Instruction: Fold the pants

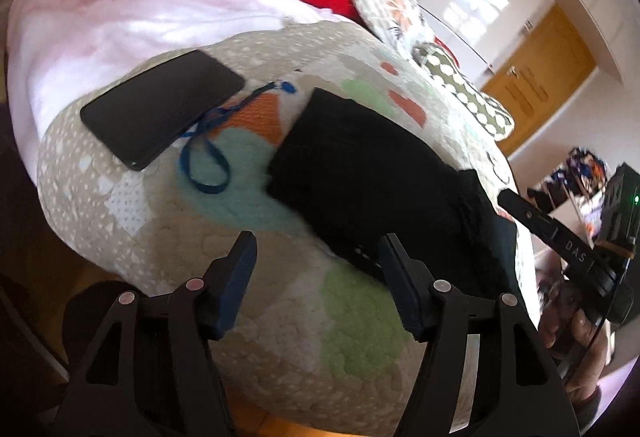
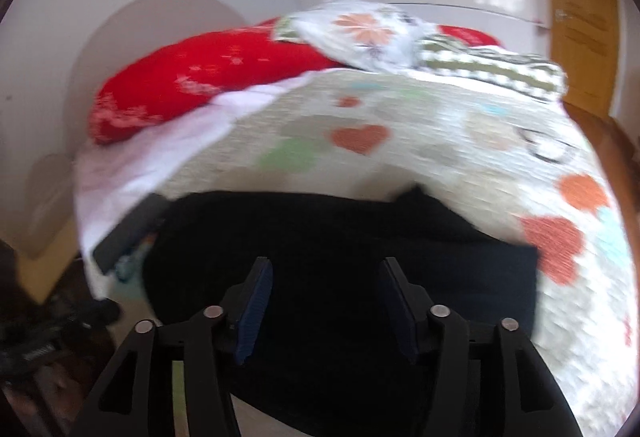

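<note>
While the folded black pants are lying on the patterned quilt, their long axis is running from just ahead of the left gripper away to its right. That gripper's jaws are standing spread over bare quilt. The right gripper is hovering spread above the pants, pinching nothing. A black phone is resting ahead-left.

Matt black cloth pants, nubby quilt
</note>
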`<state>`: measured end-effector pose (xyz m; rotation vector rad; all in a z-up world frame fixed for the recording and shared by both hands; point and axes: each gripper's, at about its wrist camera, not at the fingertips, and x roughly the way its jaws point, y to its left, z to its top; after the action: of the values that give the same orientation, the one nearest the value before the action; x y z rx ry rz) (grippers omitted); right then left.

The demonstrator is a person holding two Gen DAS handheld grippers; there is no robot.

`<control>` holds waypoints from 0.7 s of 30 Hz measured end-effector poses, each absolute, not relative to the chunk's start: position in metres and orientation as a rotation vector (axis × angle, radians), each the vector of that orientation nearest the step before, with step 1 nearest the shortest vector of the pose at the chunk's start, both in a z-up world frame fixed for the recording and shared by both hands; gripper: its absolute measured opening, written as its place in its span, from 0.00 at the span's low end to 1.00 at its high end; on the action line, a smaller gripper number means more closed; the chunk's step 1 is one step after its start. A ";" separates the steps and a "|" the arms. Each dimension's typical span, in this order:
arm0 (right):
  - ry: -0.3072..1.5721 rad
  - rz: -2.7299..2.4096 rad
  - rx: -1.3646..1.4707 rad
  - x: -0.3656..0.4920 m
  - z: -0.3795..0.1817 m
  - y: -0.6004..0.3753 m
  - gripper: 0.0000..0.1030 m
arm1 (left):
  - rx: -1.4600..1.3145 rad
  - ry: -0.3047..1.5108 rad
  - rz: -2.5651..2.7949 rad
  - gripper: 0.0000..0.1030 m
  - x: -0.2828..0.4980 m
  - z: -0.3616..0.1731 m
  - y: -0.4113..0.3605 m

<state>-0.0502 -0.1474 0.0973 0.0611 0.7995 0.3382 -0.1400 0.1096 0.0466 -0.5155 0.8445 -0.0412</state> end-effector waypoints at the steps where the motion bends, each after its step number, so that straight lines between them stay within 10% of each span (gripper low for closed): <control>1: 0.802 0.372 0.049 -0.040 0.096 -0.136 0.55 | -0.526 0.851 -0.041 0.62 -0.138 0.045 0.110; 18: 0.965 0.566 -0.010 0.071 0.027 -0.024 0.68 | -0.615 0.781 -0.030 0.74 -0.088 0.022 0.103; 19: 0.968 0.571 0.021 0.071 0.030 -0.029 0.68 | -0.607 0.772 -0.025 0.73 -0.087 0.023 0.102; 21: 0.966 0.559 0.056 0.068 0.041 -0.042 0.67 | -0.598 0.754 -0.026 0.29 -0.084 0.028 0.102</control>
<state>0.0679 -0.0417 0.0414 0.0561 0.9656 0.5591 -0.0842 0.1025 0.0278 -0.5982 0.7541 -0.0261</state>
